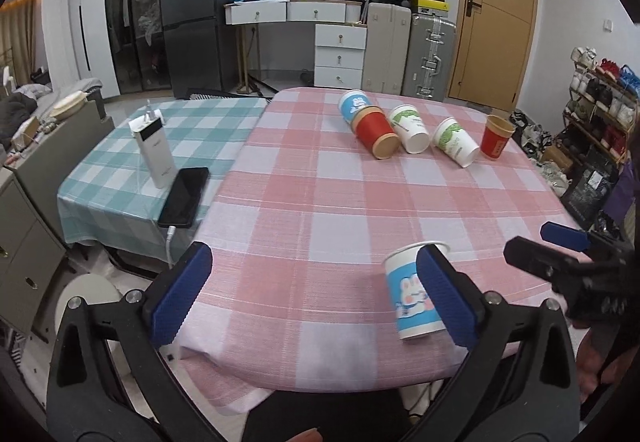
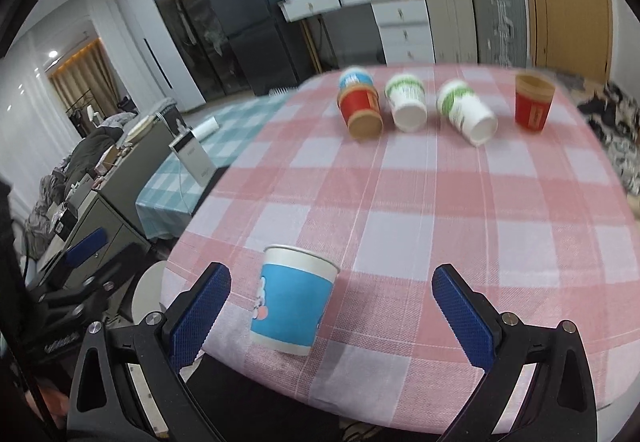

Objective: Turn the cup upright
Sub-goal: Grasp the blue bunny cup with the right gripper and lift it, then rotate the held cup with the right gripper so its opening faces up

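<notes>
A blue-and-white rabbit cup (image 1: 412, 294) (image 2: 294, 300) stands upright near the front edge of the pink checked table (image 1: 320, 202) (image 2: 420, 202). My left gripper (image 1: 316, 294) is open and empty; its right finger overlaps the cup's right side in that view. My right gripper (image 2: 332, 316) is open and empty, with the cup between its fingers nearer the left one, not touching; it also shows at the right of the left wrist view (image 1: 560, 254). At the back lie a blue cup (image 1: 354, 102), a red cup (image 1: 376, 134) and two green-and-white cups (image 1: 410, 128) (image 1: 456, 142) on their sides. A red cup (image 1: 497, 137) stands upright.
A green checked table (image 1: 160, 146) to the left holds a white power bank (image 1: 154, 150) and a black phone (image 1: 185, 196). A shoe rack (image 1: 600, 102) stands at the right. A fridge (image 1: 196, 10), drawers and suitcases line the back wall.
</notes>
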Demonstrator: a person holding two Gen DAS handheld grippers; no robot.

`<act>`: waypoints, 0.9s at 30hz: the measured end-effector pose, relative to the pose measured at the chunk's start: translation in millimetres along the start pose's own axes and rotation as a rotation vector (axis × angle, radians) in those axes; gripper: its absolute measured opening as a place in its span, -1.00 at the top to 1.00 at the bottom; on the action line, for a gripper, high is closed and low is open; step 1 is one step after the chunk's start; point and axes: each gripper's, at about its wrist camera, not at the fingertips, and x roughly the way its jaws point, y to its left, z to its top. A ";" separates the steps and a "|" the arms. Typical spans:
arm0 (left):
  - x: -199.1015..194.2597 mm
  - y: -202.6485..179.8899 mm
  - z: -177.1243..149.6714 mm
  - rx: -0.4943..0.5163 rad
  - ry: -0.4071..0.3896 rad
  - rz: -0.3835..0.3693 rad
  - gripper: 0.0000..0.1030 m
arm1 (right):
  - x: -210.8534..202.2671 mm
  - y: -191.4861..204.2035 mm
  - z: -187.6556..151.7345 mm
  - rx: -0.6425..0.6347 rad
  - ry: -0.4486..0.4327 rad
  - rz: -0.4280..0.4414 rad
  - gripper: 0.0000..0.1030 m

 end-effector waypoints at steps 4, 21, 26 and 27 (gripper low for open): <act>-0.1 19.9 -4.2 -0.021 -0.011 0.028 -0.98 | 43.4 -14.7 11.6 0.104 0.201 0.096 -1.00; 32.6 52.8 -13.3 -0.073 0.027 0.014 -0.98 | 149.7 4.5 40.0 0.142 0.656 0.222 -0.99; 40.4 60.8 -14.5 -0.105 0.042 0.006 -0.98 | 167.1 13.4 41.8 0.145 0.719 0.216 -0.61; 40.9 61.6 -14.4 -0.106 0.041 0.006 -0.98 | 168.5 14.1 41.8 0.142 0.723 0.212 -0.46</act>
